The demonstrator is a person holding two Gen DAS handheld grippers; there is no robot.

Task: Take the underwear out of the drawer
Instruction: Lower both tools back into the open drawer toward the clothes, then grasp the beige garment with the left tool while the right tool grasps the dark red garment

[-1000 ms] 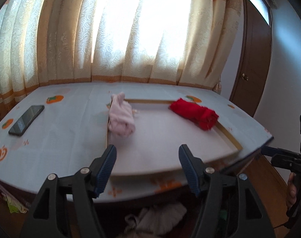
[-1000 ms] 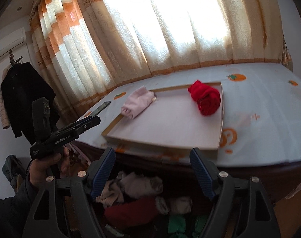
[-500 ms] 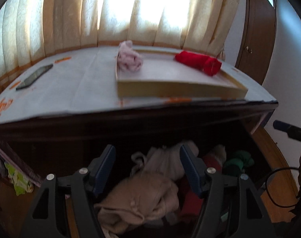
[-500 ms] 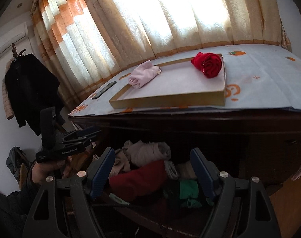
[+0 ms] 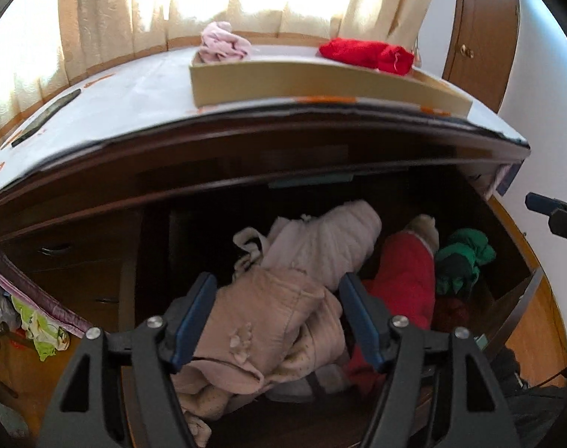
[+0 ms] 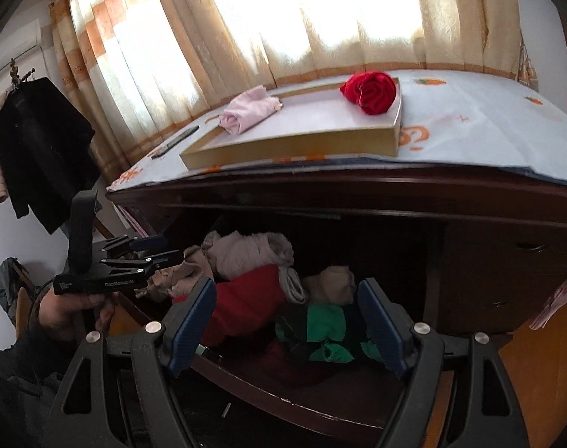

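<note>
Below the table top, the pulled-out dark wooden drawer holds several rolled garments. In the left wrist view my left gripper stands open just above a beige bundle, with a pale roll, a red piece and a green piece beyond. My right gripper is open over the red piece and the green piece; nothing is held. On top, a cardboard tray carries pink underwear and red underwear.
A hand holds the left gripper at the drawer's left side. A phone lies on the tablecloth. Shut side drawers flank the opening on the right. A black coat hangs at the left, curtains behind.
Both grippers have dropped from table-top height and tipped down toward the pulled-out drawer. The garments inside now fill the space between their fingers. Both stay open.
</note>
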